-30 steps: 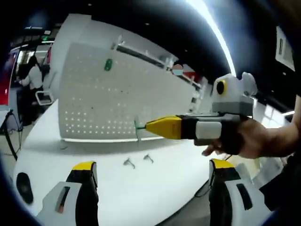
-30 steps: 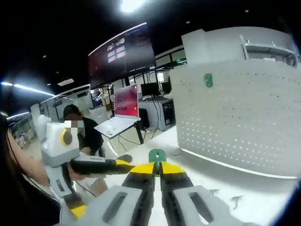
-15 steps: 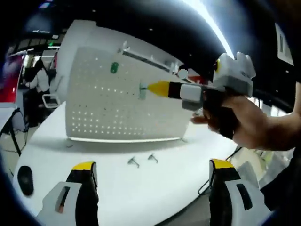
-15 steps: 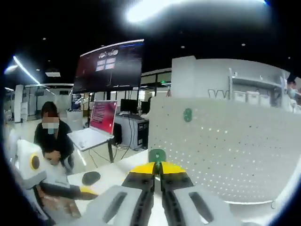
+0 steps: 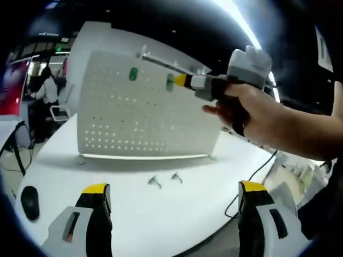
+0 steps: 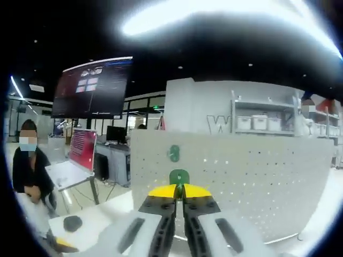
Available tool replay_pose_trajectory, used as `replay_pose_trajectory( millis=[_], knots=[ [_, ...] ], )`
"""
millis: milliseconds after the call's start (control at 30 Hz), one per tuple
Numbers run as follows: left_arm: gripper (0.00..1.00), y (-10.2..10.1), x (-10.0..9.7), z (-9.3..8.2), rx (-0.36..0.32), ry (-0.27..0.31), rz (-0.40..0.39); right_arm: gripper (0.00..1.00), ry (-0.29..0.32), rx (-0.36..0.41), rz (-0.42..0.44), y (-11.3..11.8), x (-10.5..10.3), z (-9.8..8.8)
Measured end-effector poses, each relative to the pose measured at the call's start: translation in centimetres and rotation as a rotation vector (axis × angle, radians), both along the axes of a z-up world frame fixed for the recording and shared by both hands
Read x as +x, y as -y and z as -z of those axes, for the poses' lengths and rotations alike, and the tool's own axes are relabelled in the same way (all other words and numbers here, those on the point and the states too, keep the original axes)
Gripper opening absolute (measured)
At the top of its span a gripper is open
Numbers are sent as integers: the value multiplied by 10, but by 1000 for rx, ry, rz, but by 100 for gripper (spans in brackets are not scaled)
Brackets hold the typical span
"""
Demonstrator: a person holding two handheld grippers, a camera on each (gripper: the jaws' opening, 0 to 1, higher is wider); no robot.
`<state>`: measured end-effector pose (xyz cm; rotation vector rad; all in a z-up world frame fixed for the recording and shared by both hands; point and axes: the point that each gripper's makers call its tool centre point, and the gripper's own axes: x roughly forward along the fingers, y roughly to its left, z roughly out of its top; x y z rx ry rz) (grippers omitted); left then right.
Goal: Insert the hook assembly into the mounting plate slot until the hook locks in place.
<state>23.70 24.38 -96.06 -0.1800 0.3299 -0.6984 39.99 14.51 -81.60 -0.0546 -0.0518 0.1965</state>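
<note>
The right gripper [image 6: 179, 188] is clamping a green hook [image 6: 179, 176] near the top of the white pegboard [image 5: 144, 115], beside one already mounted [image 5: 133, 74]. Insertion appears pending. The left gripper [image 5: 174, 201] is hanging open above the table [image 5: 134, 209], spare hooks [image 5: 163, 180] lying there.

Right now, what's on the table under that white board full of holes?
Below the board, the table holds two small metal hooks lying loose in front, and a dark mouse off to one side. What is behind the board is covered.

Right gripper [image 5: 172, 82] raised green hook [image 6: 179, 176] (clamped) toward pegboard [image 5: 139, 115] top.
</note>
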Motion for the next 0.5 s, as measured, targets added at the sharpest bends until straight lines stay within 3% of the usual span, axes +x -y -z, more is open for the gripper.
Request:
replay_pose_trajectory(
  millis=[200,500],
  knots=[
    [100,-3,3,0,-11,-3,-17,0,10,21,43,11,22,-5],
    [100,-3,3,3,-10,-19,-15,0,37,56,76,0,49,-16]
  ],
)
